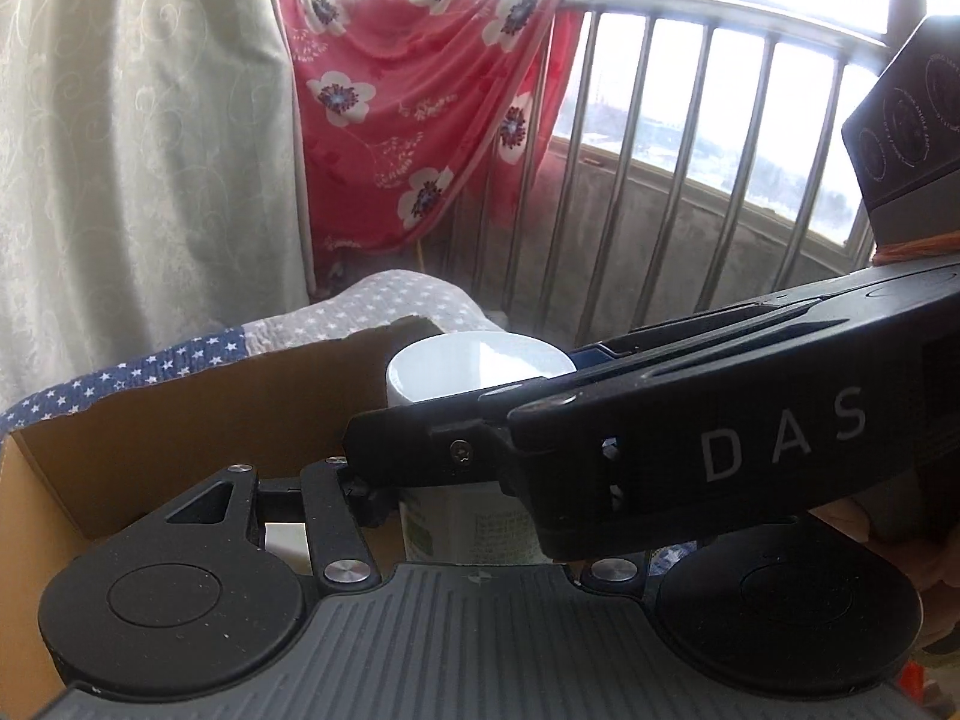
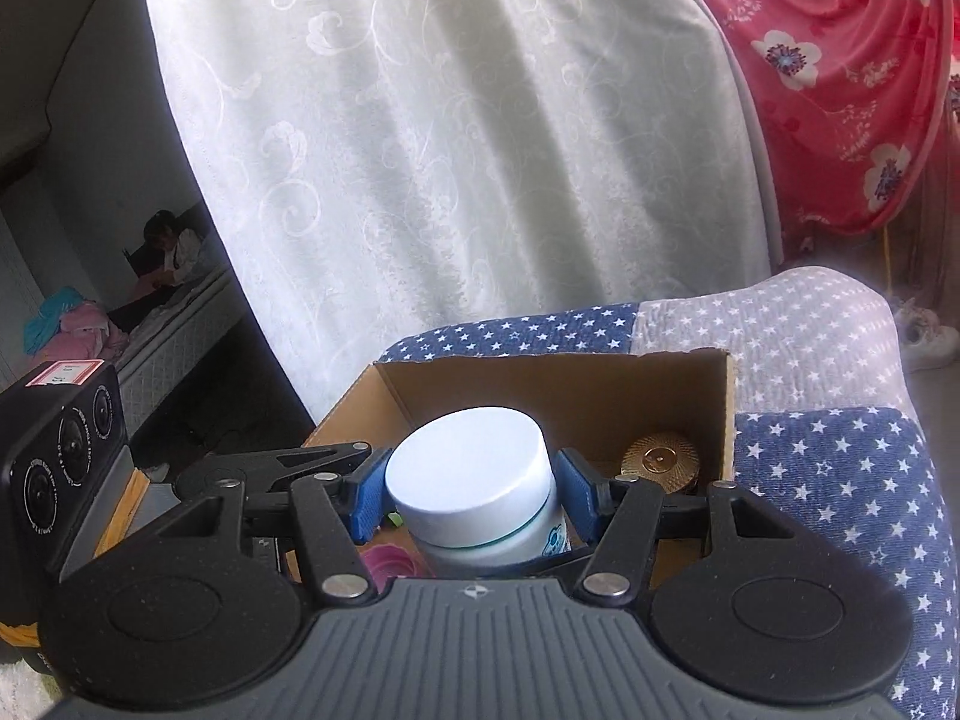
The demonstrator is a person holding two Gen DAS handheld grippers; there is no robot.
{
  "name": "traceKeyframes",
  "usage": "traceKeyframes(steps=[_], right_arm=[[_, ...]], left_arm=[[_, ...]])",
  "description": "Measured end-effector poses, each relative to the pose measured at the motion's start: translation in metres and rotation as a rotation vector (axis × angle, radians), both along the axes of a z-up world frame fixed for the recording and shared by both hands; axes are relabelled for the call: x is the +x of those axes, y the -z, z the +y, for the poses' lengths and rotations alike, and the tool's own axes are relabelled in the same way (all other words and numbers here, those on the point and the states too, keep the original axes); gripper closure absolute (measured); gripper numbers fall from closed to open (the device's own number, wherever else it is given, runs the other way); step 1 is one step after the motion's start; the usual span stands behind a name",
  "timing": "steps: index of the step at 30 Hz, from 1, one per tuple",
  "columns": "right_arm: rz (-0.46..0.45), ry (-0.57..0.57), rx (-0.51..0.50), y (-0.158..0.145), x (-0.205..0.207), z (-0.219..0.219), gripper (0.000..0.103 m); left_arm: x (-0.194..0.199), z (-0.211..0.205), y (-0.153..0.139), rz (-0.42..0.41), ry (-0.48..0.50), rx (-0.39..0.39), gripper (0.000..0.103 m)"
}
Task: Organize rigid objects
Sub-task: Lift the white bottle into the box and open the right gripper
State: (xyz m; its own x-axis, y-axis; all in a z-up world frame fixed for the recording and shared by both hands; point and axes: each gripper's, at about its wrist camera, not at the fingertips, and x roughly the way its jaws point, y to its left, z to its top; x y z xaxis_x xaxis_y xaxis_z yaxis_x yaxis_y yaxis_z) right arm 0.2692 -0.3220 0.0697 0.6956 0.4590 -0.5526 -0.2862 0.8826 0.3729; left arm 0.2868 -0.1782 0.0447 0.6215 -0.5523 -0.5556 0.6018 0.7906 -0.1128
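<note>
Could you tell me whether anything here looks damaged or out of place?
The cardboard box on the star-patterned quilt has a ragged, torn top edge, clearest along its wall in the left wrist view. Otherwise nothing stands out: the white-lidded jar sits upright between the right tongs.

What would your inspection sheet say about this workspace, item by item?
Surface: star-patterned quilt under a cardboard box.
Job's things: white-capped bottle above the box; gold round lid inside it.
Clutter: pink object in the box.
Grippers: right tongs closed on the white-capped bottle; left tongs partly hidden, state unclear.
Cables: thin yellow cord, possibly.
Surroundings: cream curtain, red floral cloth, window railing.
</note>
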Motion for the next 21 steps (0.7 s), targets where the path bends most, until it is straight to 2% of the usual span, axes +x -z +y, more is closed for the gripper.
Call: traceKeyframes(steps=[4,8,21], right_arm=[[0.04,0.003,0.013,0.021,0.011,-0.011,0.042],[0.064,0.005,0.008,0.032,0.018,-0.014,0.044],[0.053,0.001,-0.02,0.036,0.015,-0.014,0.047]], left_arm=[[0.01,-0.006,0.011,0.048,0.001,0.027,0.05],[-0.006,0.006,0.022,0.098,-0.001,0.03,0.049],[-0.015,0.011,0.019,0.104,-0.011,0.017,0.046]])
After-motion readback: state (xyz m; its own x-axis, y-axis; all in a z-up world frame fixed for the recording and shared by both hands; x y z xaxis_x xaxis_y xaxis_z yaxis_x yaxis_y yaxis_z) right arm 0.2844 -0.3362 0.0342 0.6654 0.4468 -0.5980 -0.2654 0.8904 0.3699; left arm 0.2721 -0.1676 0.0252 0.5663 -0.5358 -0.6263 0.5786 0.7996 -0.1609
